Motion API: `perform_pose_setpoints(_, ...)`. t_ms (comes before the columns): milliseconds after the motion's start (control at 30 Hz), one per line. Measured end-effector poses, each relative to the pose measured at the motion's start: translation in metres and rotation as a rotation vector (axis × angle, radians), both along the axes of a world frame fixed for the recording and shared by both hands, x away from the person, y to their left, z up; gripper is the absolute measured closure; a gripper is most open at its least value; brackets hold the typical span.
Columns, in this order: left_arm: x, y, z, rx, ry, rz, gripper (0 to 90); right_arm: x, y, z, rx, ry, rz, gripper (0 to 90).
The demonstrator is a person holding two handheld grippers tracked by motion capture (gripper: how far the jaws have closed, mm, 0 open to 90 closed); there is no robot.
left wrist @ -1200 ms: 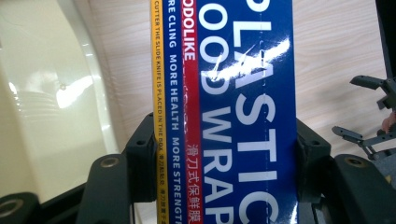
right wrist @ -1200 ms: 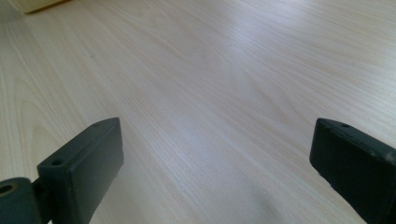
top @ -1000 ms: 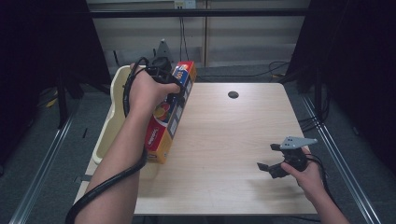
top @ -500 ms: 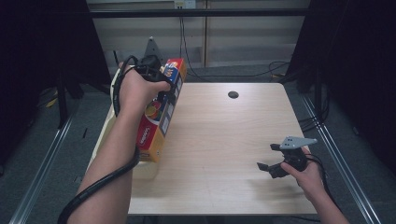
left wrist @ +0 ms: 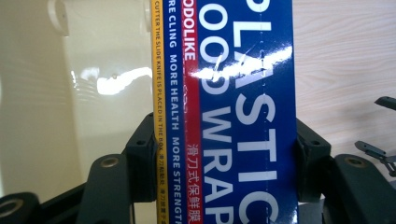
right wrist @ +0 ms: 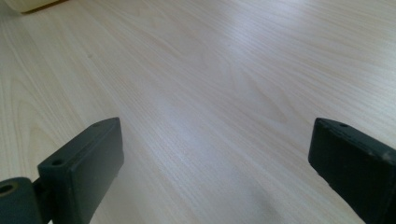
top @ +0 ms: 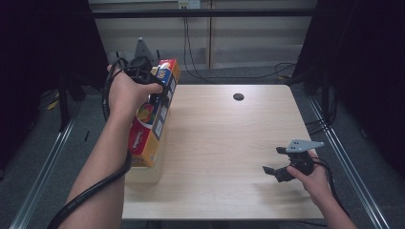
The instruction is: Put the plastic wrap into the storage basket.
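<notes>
The box (left wrist: 233, 116), centre of the left gripper view, reads "PLASTIC FOOD WRAP" in white on blue. Its red stripe reads "ODOLIKE"; the adjoining blue strip reads "MORE HEALTH MORE STRENGTH".

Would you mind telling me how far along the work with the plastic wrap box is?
Done: the left gripper is shut on the box and has it lifted, tilted, at the table's left edge. In hand: carrying it over the cream bin there. Left: setting it down and releasing. The right gripper rests open on the table.
</notes>
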State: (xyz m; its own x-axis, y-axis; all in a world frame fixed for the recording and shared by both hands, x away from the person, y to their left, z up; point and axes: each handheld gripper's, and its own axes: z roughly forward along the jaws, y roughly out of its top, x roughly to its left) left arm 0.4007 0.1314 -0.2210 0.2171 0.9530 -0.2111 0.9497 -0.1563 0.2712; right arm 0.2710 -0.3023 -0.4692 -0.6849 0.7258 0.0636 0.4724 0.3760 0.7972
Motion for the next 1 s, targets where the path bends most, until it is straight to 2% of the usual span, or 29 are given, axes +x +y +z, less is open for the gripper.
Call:
perform_pose_setpoints(533, -0.002, 0.019, 0.005, 0.005, -0.013, 0.042, 40.6, 0.001, -0.001, 0.0, -0.004, -0.003, -0.005, 3.1)
perform_pose_setpoints(1000, -0.001, 0.035, -0.009, 0.016, 0.004, 0.079, 40.6, 0.0, 0.0, 0.0, -0.006, -0.001, -0.01, 3.1)
